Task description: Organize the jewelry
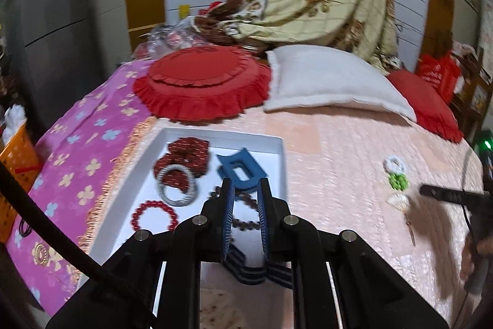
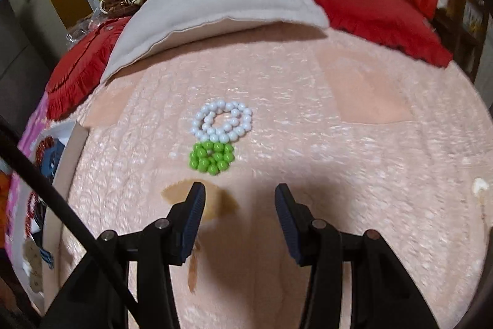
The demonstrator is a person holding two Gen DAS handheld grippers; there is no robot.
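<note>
L gripper [image 1: 246, 185] hung over the white tray [image 1: 279, 144] on the bed, jaws partly apart w/ nothing clearly clamped; a striped band [image 1: 255, 270] lay below them, can't tell if touching. Tray held a blue claw clip [image 1: 238, 170], red bow [image 1: 185, 156], grey ring [image 1: 177, 185], red bead bracelet [image 1: 154, 218] & brown bead bracelet [image 1: 246, 222]. R gripper [image 2: 239, 193] was open & empty, just short of the green bead bracelet [image 2: 212, 158], which touched the white bead bracelet [image 2: 223, 121] on the pink bedspread [image 2: 339, 159], well apart from the tray.
</note>
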